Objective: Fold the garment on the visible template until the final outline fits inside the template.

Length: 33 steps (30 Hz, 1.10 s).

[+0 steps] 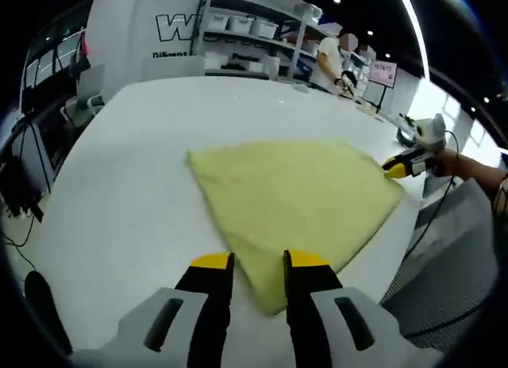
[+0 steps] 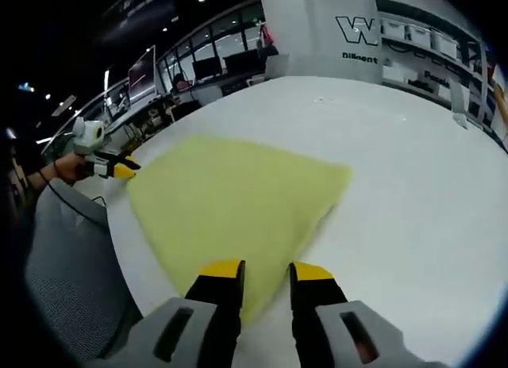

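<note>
Left gripper view: the left claw (image 1: 258,261) stands open, its jaws astride the near corner of the yellow garment (image 1: 294,197), which lies flat on the white counter (image 1: 119,201) beside its right edge. No template outline can be made out. At the garment's far right corner the right claw (image 1: 394,170) meets the cloth; whether it pinches it cannot be told here.

Right gripper view: the right claw (image 2: 266,270) is open too, jaws parted over the garment's (image 2: 230,197) near corner, close to the counter's (image 2: 413,185) left edge. The left claw (image 2: 125,170) sits at the far left corner.

To fold well, I judge each claw should close on its corner, lift together, and carry the edge over evenly, avoiding wrinkles.

The left gripper view alone shows shelving (image 1: 246,35) with a person (image 1: 329,59) standing by it.
</note>
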Each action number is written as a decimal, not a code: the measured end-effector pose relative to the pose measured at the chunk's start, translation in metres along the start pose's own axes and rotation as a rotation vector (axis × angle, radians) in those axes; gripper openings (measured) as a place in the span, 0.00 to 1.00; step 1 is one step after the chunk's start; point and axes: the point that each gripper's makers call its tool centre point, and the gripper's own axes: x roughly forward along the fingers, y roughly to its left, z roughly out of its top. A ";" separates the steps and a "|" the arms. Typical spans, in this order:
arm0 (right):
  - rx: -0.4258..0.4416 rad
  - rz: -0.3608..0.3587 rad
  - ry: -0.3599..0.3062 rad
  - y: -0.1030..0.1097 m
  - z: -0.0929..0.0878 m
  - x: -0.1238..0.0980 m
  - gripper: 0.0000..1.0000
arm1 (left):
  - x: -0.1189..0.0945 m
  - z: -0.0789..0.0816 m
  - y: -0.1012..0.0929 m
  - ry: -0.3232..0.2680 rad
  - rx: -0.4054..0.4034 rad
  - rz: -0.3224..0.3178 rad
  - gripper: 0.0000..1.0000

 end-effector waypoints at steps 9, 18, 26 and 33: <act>0.039 0.049 -0.021 0.018 -0.008 -0.009 0.14 | -0.008 -0.007 -0.009 -0.028 -0.096 -0.045 0.17; 0.063 0.062 -0.016 0.022 -0.019 -0.020 0.10 | -0.013 -0.011 -0.012 -0.046 -0.135 -0.053 0.11; 0.074 0.071 0.017 0.026 -0.026 -0.019 0.00 | -0.014 -0.009 -0.012 -0.047 -0.136 -0.051 0.00; 0.042 0.020 0.075 0.022 -0.024 -0.025 0.00 | -0.021 -0.015 -0.003 0.062 0.048 0.043 0.00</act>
